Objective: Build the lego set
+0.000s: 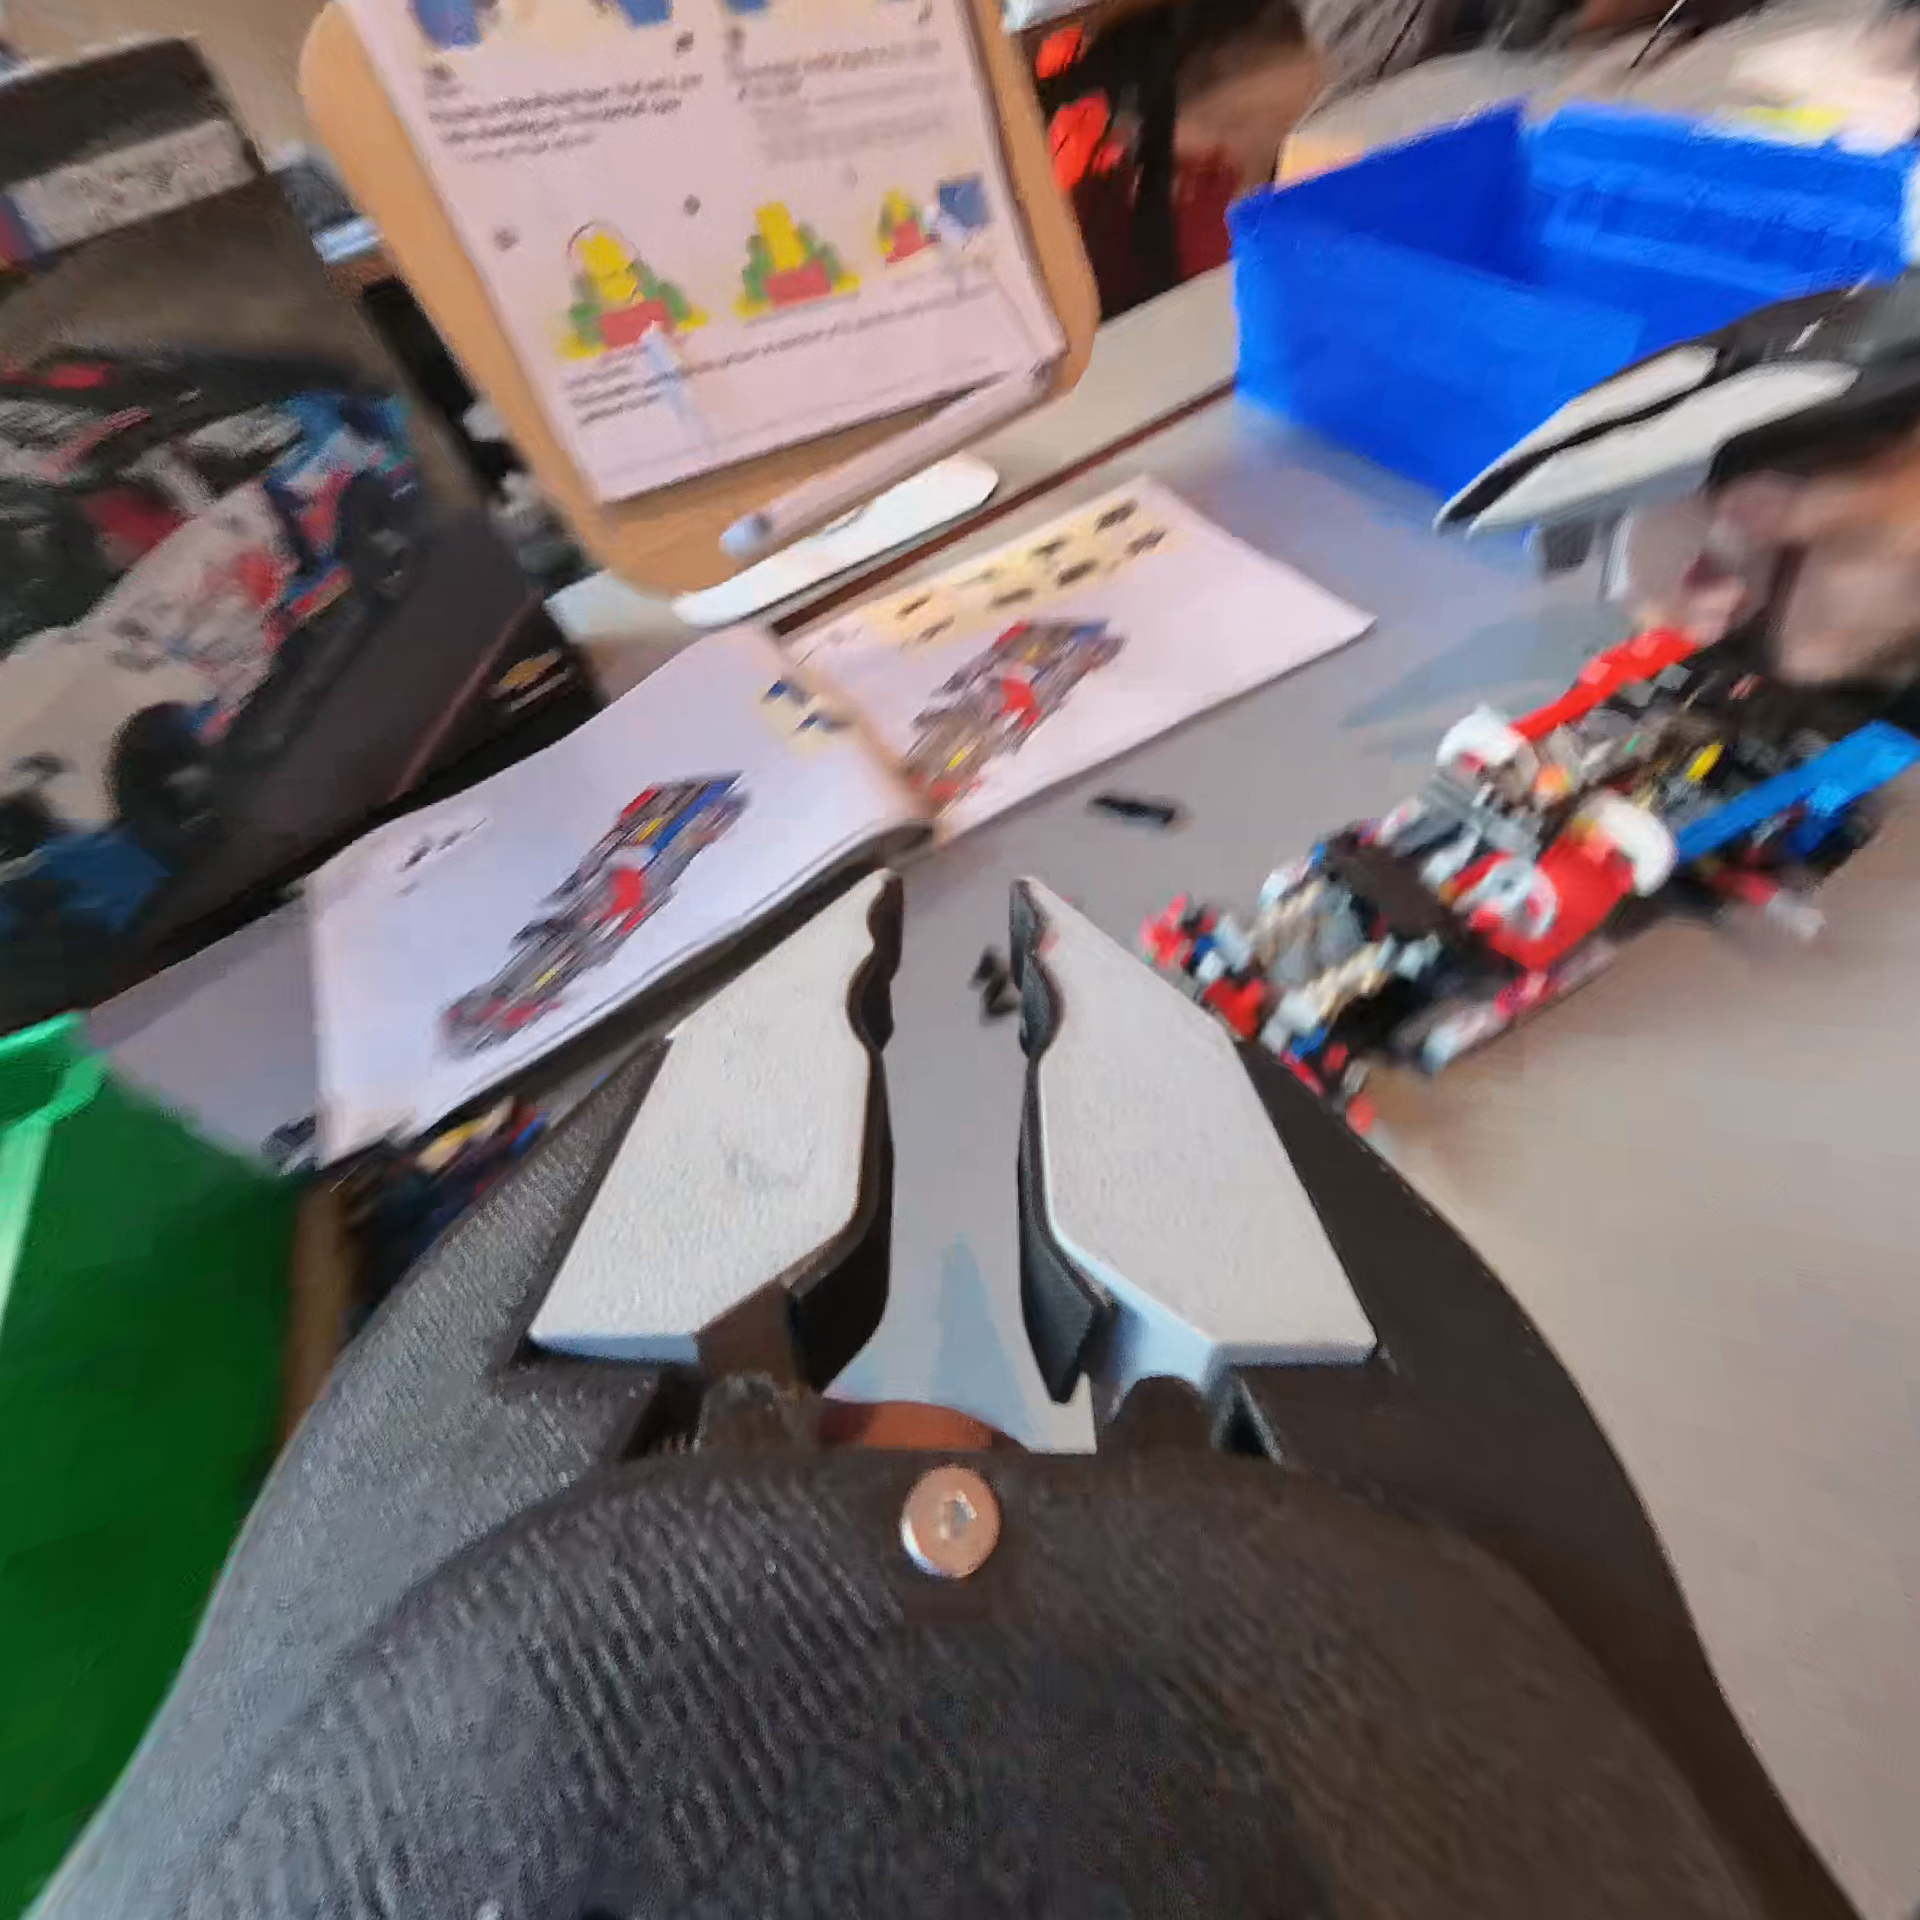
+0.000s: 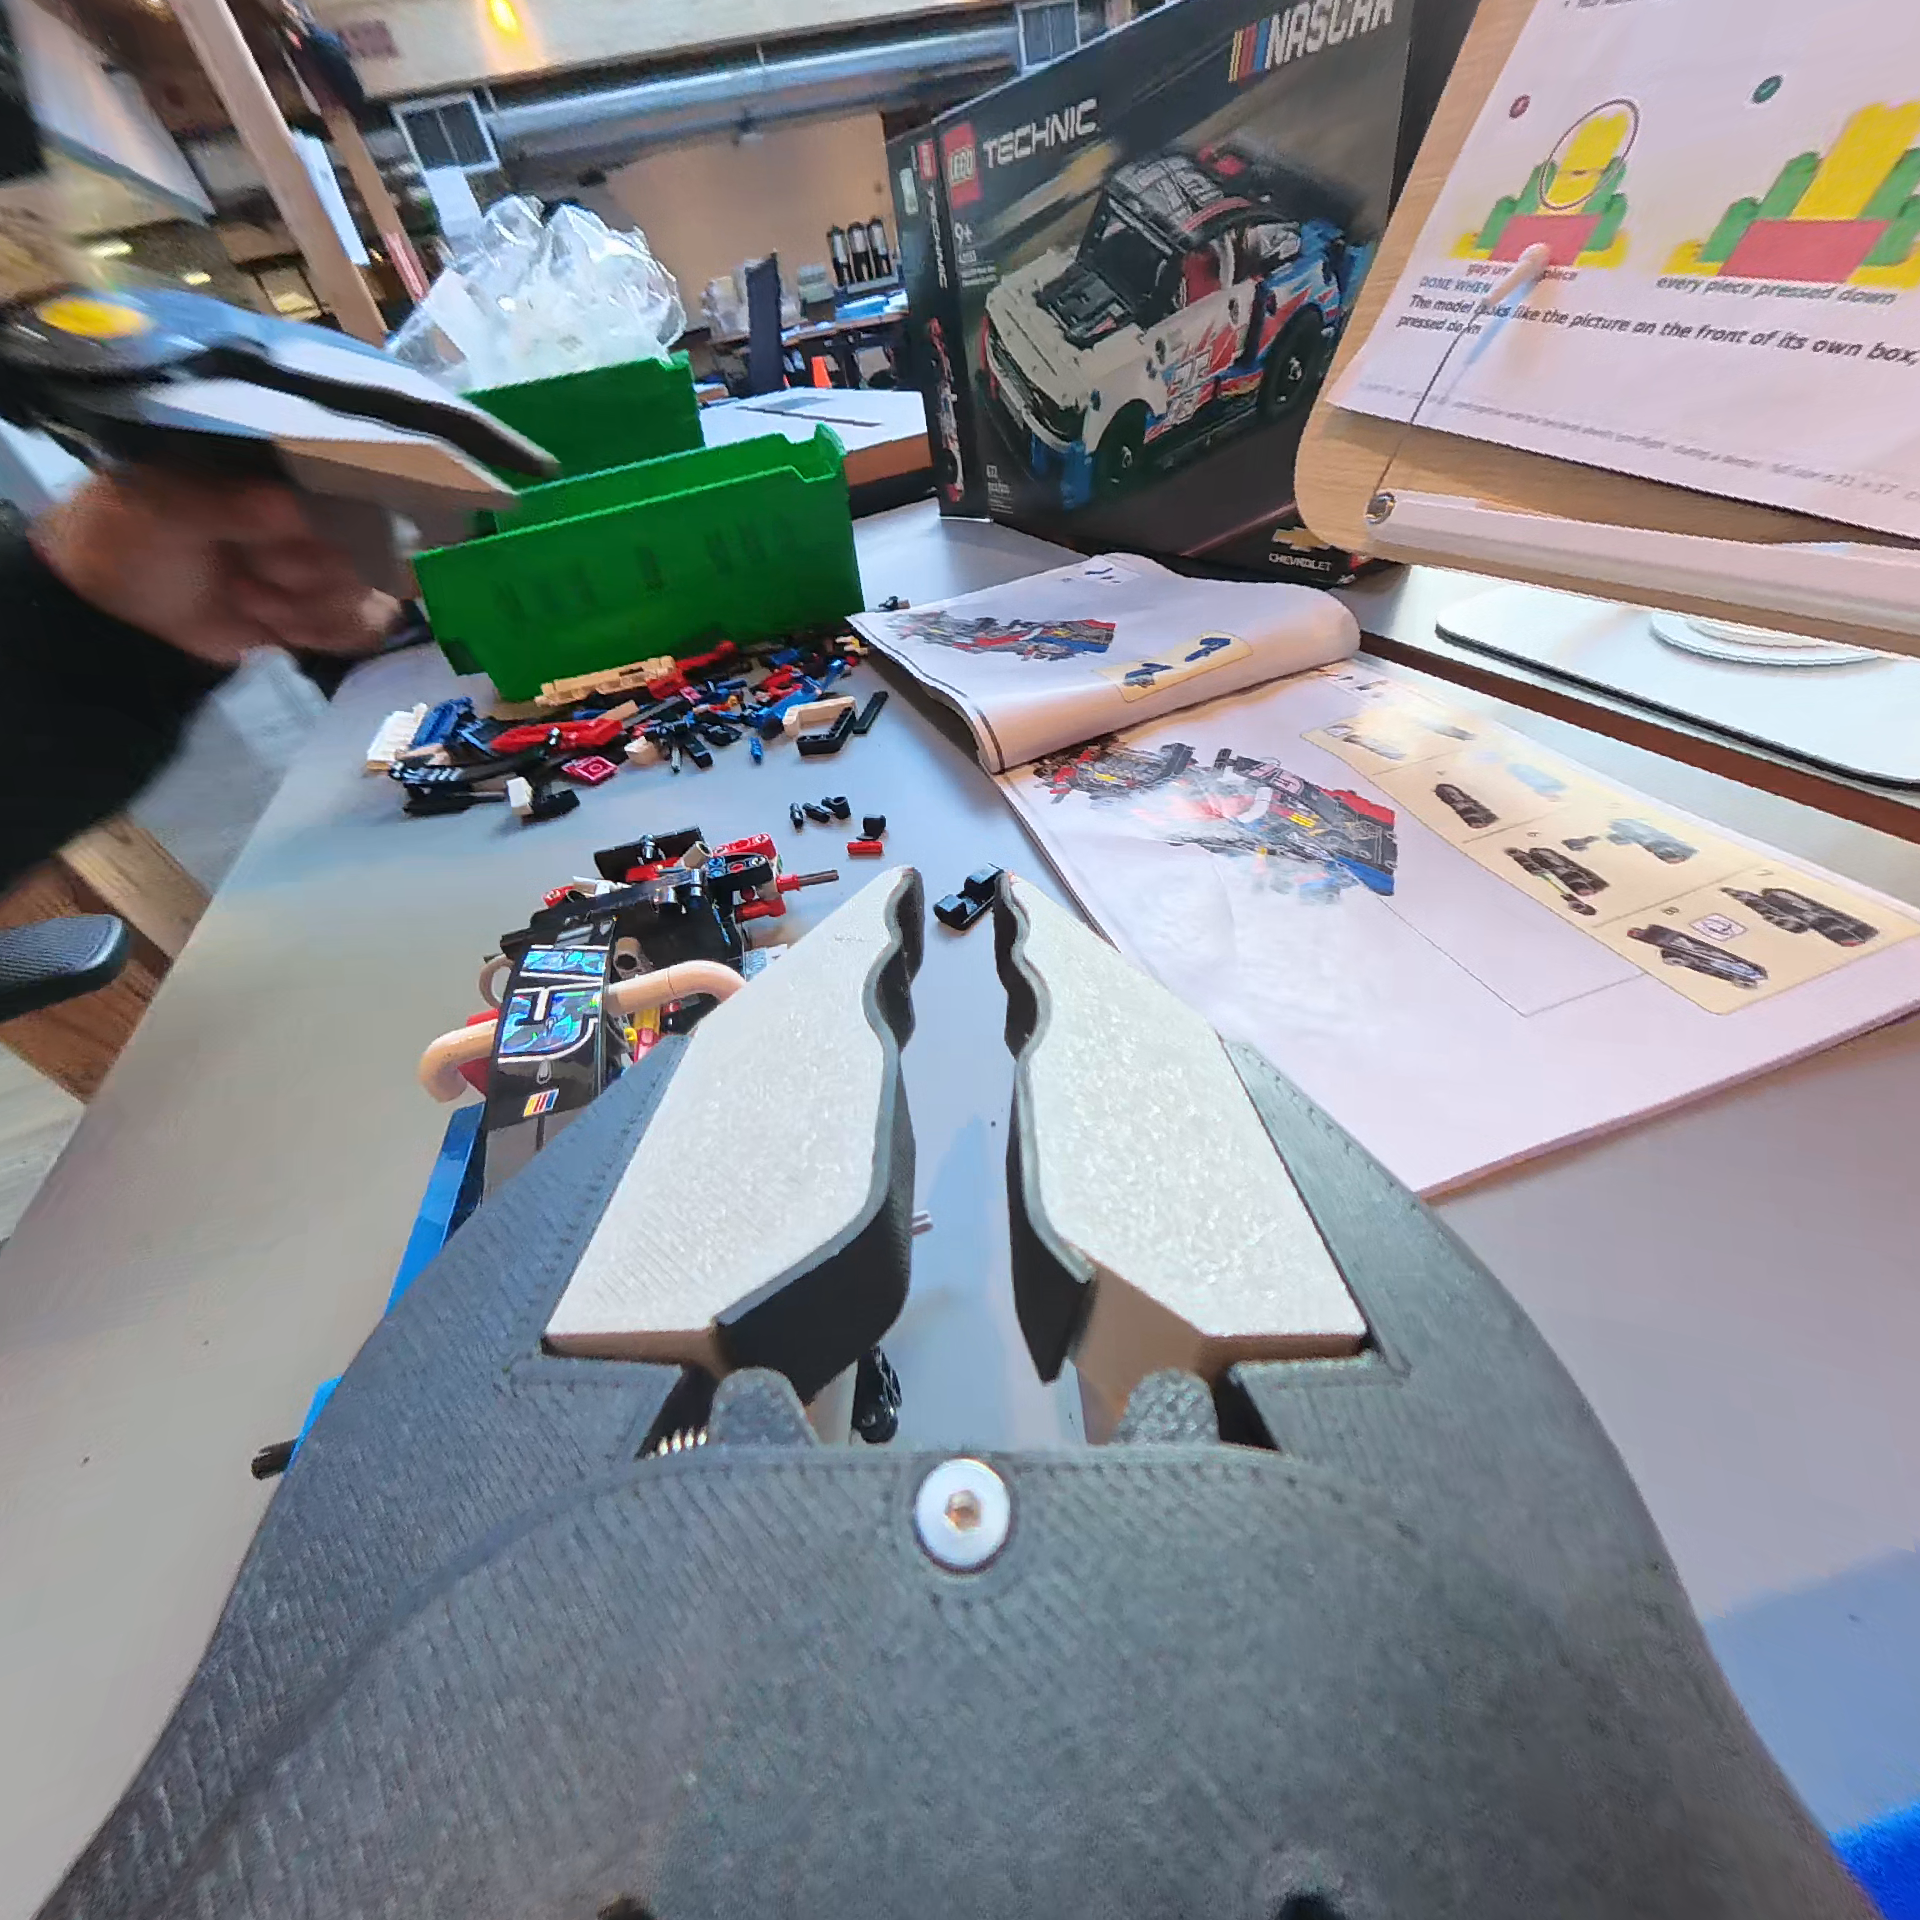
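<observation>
Setting looked like a large open workshop or lab space, not a home. Right wrist view showed a high ceiling with an exposed metal duct (image 2: 748, 88), bare wooden posts (image 2: 275, 166), and further rows of worktables (image 2: 821, 332) well behind. A wide grey surface (image 2: 260, 1039) carried a green bin (image 2: 644, 571), with a blue bin (image 1: 1455, 301) showing in the left wrist view. A printed sheet (image 2: 1683, 239) was clipped to a wooden stand (image 2: 1382, 343). A black mesh chair armrest (image 2: 52, 961) sat at the edge. Crumpled clear bags (image 2: 551, 281) were piled behind the green bin.
</observation>
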Demonstrator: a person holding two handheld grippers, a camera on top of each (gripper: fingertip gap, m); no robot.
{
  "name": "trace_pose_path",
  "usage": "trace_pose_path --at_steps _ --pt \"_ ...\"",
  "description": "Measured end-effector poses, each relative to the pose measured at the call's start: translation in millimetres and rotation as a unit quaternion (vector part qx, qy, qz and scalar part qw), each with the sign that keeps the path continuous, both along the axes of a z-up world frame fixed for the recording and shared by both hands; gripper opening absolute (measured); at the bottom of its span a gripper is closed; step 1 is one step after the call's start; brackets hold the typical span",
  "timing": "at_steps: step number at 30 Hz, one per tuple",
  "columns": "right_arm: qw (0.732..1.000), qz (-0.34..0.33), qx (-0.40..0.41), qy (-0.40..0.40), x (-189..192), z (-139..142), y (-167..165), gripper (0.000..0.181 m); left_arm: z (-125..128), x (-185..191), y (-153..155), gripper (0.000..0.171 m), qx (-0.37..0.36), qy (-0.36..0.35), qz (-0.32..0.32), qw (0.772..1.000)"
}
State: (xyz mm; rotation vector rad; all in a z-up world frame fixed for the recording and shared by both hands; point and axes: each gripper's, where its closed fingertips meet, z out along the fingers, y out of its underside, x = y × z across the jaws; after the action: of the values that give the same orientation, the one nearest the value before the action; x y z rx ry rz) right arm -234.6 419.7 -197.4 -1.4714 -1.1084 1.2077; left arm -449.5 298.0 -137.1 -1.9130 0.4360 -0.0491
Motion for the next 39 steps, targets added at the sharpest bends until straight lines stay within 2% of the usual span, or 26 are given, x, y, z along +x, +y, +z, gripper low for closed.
trace_pose_path --at_steps 4,6,9,12,21,27,32,35,39 --pt "1.000 0.002 -0.005 -0.001 0.2 -0.5 0.3 0.010 -14.3 -81.7 -74.9 0.016 -0.110 0.071 0.066 0.989" --pt "1.000 0.004 -0.005 -0.002 -0.1 -0.9 -0.4 0.010 -27.2 -116.3 -107.9 0.017 -0.167 0.071 0.105 0.978" --pt "1.000 0.010 -0.002 -0.009 -1.2 -2.4 -2.8 0.010 -39.7 -134.1 -138.9 0.018 -0.208 0.030 0.133 0.968" --pt "1.000 0.012 0.004 -0.015 -2.2 -4.0 -4.8 0.009 -42.2 -138.5 -148.8 0.019 -0.209 0.047 0.150 0.965" --pt "1.000 0.024 0.003 -0.016 -2.4 -4.3 -8.6 0.008 -47.2 -133.8 -124.6 0.023 -0.229 0.082 0.133 0.961" --pt "0.999 0.036 -0.011 -0.012 -3.6 -3.9 -10.0 0.008 -69.0 -151.1 -91.8 0.024 -0.247 0.094 0.134 0.955" --pt "0.999 0.045 -0.022 -0.006 -3.4 -2.8 -10.4 0.008 -88.0 -167.6 -65.4 0.033 -0.267 0.089 0.141 0.949" --pt "0.998 0.047 -0.031 -0.002 -3.1 -2.2 -9.4 0.008 -88.0 -176.0 -53.7 0.046 -0.270 0.096 0.147 0.947" --pt "0.998 0.050 -0.042 0.004 -2.3 -1.1 -8.3 0.009 -83.3 -182.8 -39.9 0.049 -0.272 0.108 0.148 0.945"
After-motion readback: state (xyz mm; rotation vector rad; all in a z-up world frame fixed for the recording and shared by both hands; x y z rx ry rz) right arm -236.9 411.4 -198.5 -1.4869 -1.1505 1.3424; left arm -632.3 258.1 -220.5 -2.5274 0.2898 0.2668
